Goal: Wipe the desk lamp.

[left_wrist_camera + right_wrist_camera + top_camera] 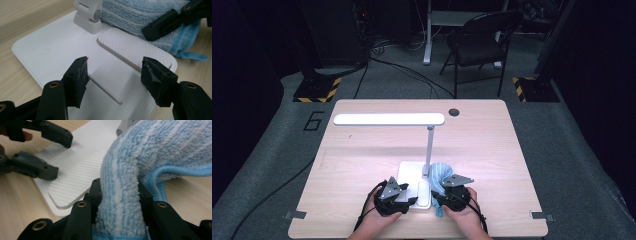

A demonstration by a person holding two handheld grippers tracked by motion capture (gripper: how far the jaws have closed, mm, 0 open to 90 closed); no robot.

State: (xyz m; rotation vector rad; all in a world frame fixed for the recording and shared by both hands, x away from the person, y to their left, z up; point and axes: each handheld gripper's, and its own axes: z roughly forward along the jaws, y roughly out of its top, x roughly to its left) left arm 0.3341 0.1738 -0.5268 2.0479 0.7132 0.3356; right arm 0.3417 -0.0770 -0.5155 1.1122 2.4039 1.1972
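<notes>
Trouble could come if the right gripper [117, 195], pinching the fluffy blue-and-white microfibre cloth [150, 152] against the white desk lamp's flat base [57, 47], tugs hard while the left gripper [113, 75], jaws spread over that base, steadies nothing, tipping the lamp.

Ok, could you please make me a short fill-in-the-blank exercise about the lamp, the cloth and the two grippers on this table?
1. The right gripper is shut on a fluffy ____ cloth.
2. The left gripper is ____, its jaws standing apart above the lamp base.
3. The cloth lies against the ____ lamp's pole.
4. The lamp stands on a ____ table.

Missing words: blue; open; white; wooden
</notes>
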